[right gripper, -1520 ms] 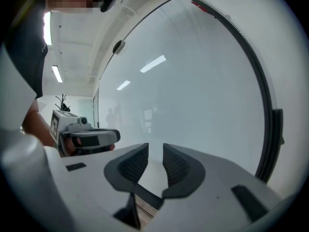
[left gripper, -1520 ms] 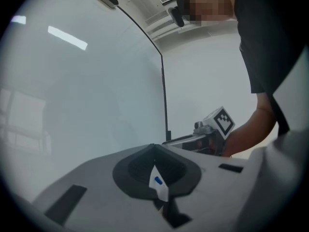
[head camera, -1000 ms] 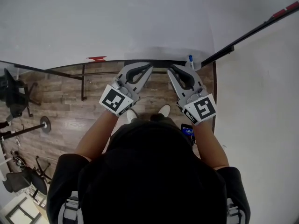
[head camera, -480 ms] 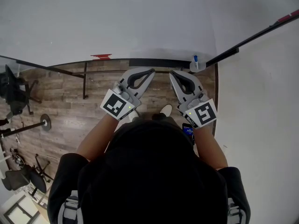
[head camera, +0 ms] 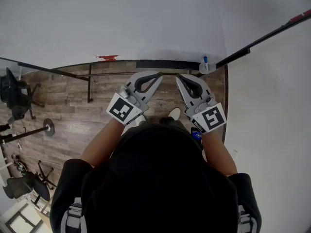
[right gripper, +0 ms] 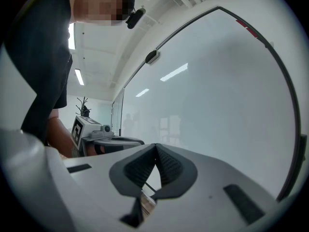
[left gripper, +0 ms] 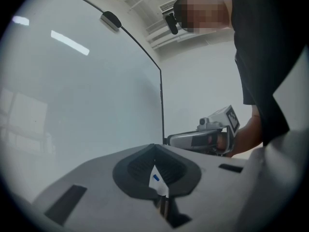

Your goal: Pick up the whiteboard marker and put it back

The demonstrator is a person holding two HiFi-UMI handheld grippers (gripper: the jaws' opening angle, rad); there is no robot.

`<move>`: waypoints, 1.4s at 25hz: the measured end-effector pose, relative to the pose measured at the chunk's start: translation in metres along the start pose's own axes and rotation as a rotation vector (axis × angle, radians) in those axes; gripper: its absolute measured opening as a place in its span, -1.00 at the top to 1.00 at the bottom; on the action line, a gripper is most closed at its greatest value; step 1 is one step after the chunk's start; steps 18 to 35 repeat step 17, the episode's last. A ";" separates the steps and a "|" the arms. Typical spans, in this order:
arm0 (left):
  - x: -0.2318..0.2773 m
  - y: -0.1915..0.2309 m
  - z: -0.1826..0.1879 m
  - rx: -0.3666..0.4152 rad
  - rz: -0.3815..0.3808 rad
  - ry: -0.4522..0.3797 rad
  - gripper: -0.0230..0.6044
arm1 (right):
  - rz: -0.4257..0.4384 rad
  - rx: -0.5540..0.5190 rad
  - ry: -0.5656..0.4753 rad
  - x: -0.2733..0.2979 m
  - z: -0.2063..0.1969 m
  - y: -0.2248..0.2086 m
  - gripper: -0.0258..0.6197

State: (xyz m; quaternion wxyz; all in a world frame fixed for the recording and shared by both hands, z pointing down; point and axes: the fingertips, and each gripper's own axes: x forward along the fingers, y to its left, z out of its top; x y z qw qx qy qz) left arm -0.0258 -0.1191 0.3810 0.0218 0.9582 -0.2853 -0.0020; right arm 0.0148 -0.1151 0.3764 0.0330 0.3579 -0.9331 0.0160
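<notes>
The whiteboard marker (head camera: 204, 63) stands on end against the foot of the whiteboard (head camera: 121, 23), its long axis running up the board and its blue cap uppermost. It sits in a small pale holder (head camera: 204, 70) at the right end of the dark ledge (head camera: 160, 64), close to the corner where the board meets the side wall (head camera: 272, 110). It shows as a short white barrel under the blue cap (too small here to read any print). Neither tool touches it. The left gripper (head camera: 157, 74) and the right gripper (head camera: 179, 76) are held level side by side, both aimed at the board, with the marker just beyond and to the right of the right one. The left gripper's jaws are pressed together at the tips with nothing clamped; through the gap below its pads a blue speck shows on white, which may be the marker. The right gripper's jaws have just been closing and now meet at the tips, with nothing between them. The board is plain and glossy, edged by a thin black frame (head camera: 262, 37), and a red item (head camera: 106, 58) lies further left on the ledge. Below is a wood-plank floor (head camera: 63, 106), the person's pale shoes (head camera: 171, 113), and a black office chair (head camera: 14, 96) at the far left.
</notes>
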 end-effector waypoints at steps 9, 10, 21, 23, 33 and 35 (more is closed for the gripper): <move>0.000 0.001 -0.002 -0.005 -0.001 0.001 0.92 | -0.016 0.006 0.020 0.000 -0.006 -0.002 0.92; -0.001 0.001 -0.003 -0.005 0.000 0.001 0.92 | -0.015 0.009 0.023 0.000 -0.007 -0.002 0.92; -0.001 -0.001 -0.004 -0.003 -0.004 0.006 0.92 | -0.014 0.003 0.039 -0.001 -0.009 -0.002 0.92; -0.001 -0.001 -0.004 -0.003 -0.004 0.006 0.92 | -0.014 0.003 0.039 -0.001 -0.009 -0.002 0.92; -0.001 -0.001 -0.004 -0.003 -0.004 0.006 0.92 | -0.014 0.003 0.039 -0.001 -0.009 -0.002 0.92; -0.001 -0.001 -0.004 -0.003 -0.004 0.006 0.92 | -0.014 0.003 0.039 -0.001 -0.009 -0.002 0.92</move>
